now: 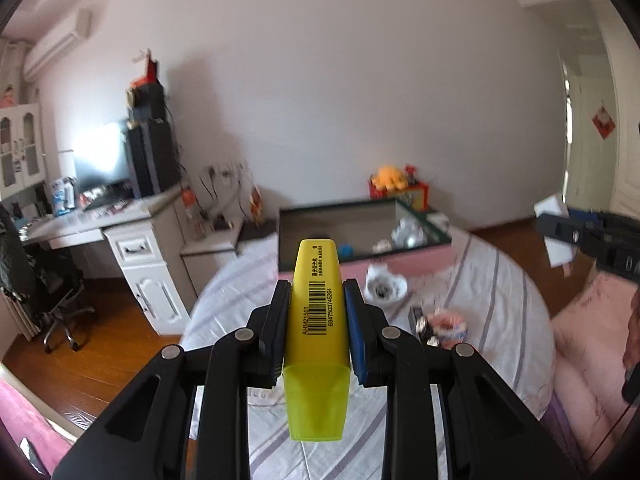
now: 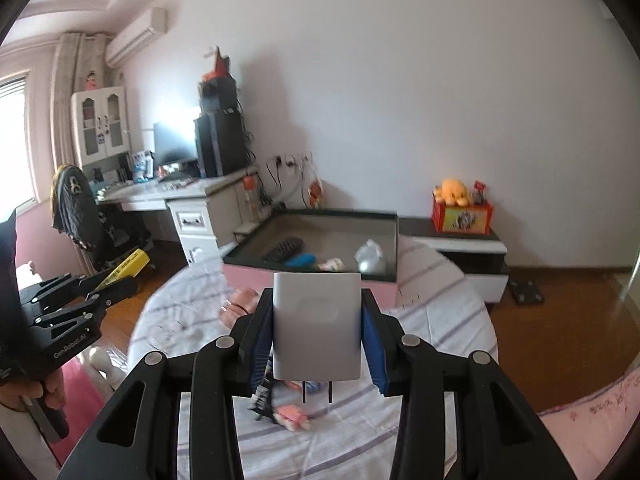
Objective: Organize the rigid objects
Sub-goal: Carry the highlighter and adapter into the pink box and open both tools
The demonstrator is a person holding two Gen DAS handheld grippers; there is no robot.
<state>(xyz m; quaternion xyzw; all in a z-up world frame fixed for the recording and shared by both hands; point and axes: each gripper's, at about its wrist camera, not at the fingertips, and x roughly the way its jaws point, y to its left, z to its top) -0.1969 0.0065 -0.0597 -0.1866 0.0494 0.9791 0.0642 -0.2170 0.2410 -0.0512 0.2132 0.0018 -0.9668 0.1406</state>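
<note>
A carrying step was judged to be in hand: a yellow highlighter (image 1: 316,320) was clamped between the jaws of the left gripper (image 1: 316,300), and a white plug adapter (image 2: 317,326), prongs pointing back toward the camera, was gripped by the jaws of the right gripper (image 2: 317,320), both held above the bed (image 2: 440,312) and short of the open box (image 2: 390,236). The box stood at the far end of the bed and already held a remote, a blue item and a silvery object. A move forward over the box rim and a release above a free spot would be called for next. Small items were scattered on the striped sheet nearer than the box; a white desk (image 1: 120,220) was seen left of the box, a low cabinet right of it.
</note>
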